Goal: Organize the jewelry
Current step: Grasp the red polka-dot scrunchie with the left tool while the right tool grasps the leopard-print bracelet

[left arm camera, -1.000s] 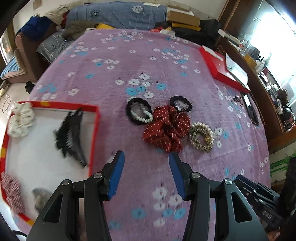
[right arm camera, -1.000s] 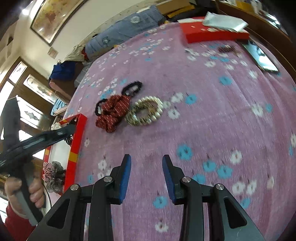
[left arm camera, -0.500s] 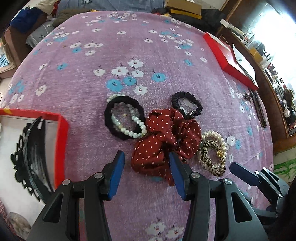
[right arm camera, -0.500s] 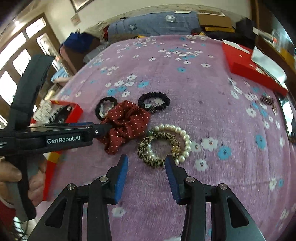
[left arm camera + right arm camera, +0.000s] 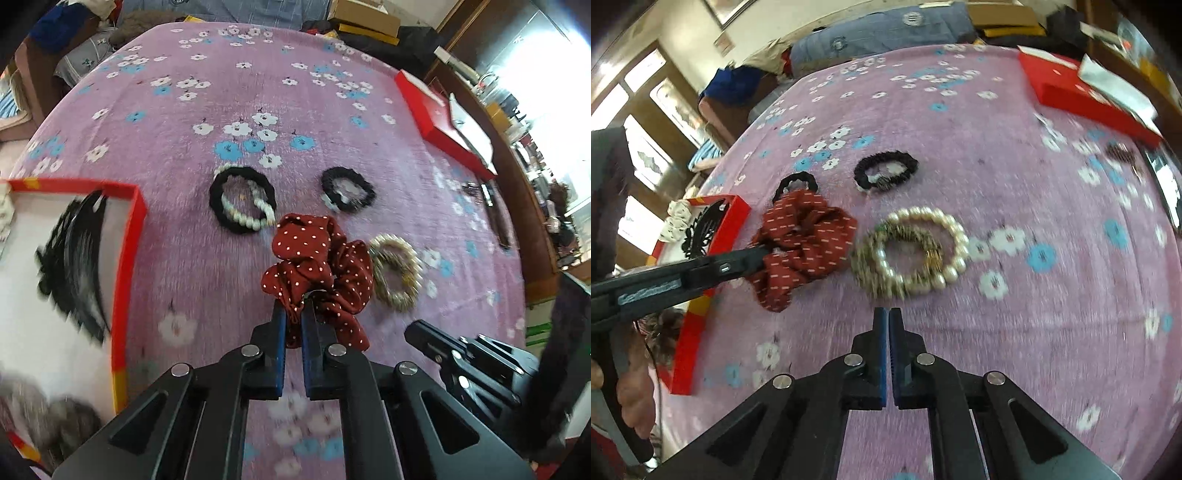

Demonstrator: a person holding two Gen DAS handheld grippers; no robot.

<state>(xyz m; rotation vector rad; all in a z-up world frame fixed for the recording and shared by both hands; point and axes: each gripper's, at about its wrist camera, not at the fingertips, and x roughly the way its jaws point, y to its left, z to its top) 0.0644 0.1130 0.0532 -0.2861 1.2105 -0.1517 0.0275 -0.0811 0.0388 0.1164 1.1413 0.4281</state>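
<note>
My left gripper has its jaws closing tight and stands shut on a fold of the red polka-dot scrunchie, which lies on the pink flowered bedspread. The right wrist view shows that gripper coming in from the left into the scrunchie. Just short of the pearl and leopard bracelet is my right gripper, jaws closing together, shut with nothing between them. A black hair tie with a pearl bracelet and a black scrunchie lie further back.
A red-rimmed white tray at the left holds a black hair claw and other hair pieces. A red box lid and a dark phone lie at the right. Clothes and boxes are piled beyond the bed.
Both grippers came forward and down toward the pile and went from open to shut. The left one took hold of the red scrunchie. The right one closed on nothing.
</note>
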